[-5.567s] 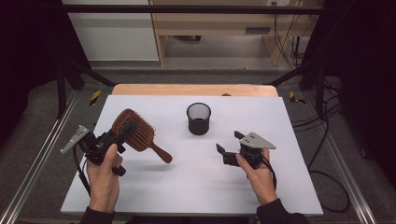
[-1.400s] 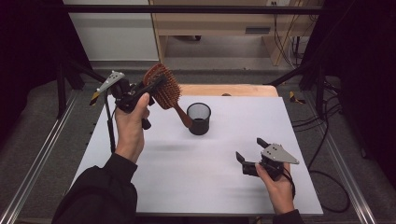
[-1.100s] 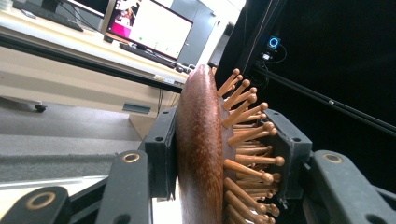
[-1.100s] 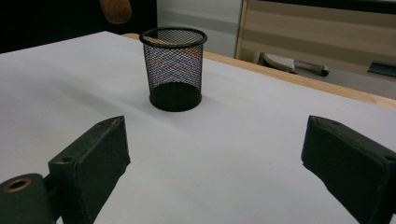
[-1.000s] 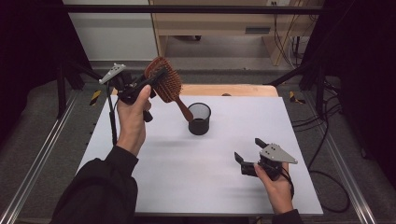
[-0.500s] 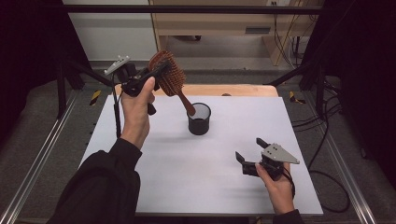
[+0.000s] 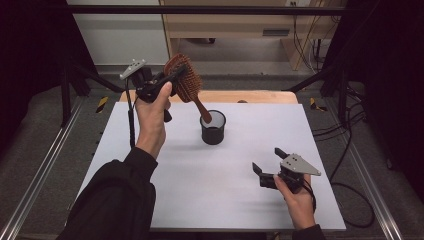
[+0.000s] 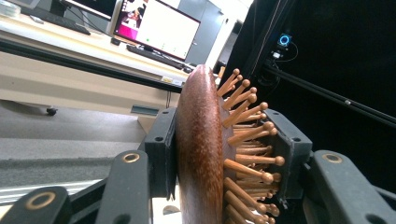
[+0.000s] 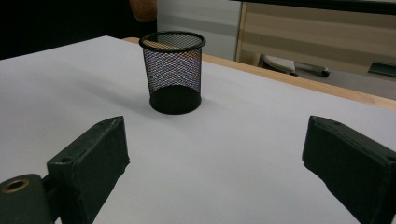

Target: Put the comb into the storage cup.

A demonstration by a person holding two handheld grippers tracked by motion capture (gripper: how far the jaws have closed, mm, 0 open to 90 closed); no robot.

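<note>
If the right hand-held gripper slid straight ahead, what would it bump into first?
Probably the black mesh cup: it stands ahead of the open right hand-held gripper, slightly left of centre, so it might just slip past.

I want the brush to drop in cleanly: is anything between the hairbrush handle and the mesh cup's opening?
Nothing visible: the hairbrush, clamped in the left gripper, has its handle tip right at the open rim of the mesh cup.

I find no words, numbers or brand marks that I can read anywhere in front of me. The monitor (image 8: 159, 28) behind my left hand-held gripper shows bright windows, but whatever stands on the screen is too small and blurred to make out. The yellow-and-black striped markers (image 7: 101, 104) beside the counter carry no lettering.
</note>
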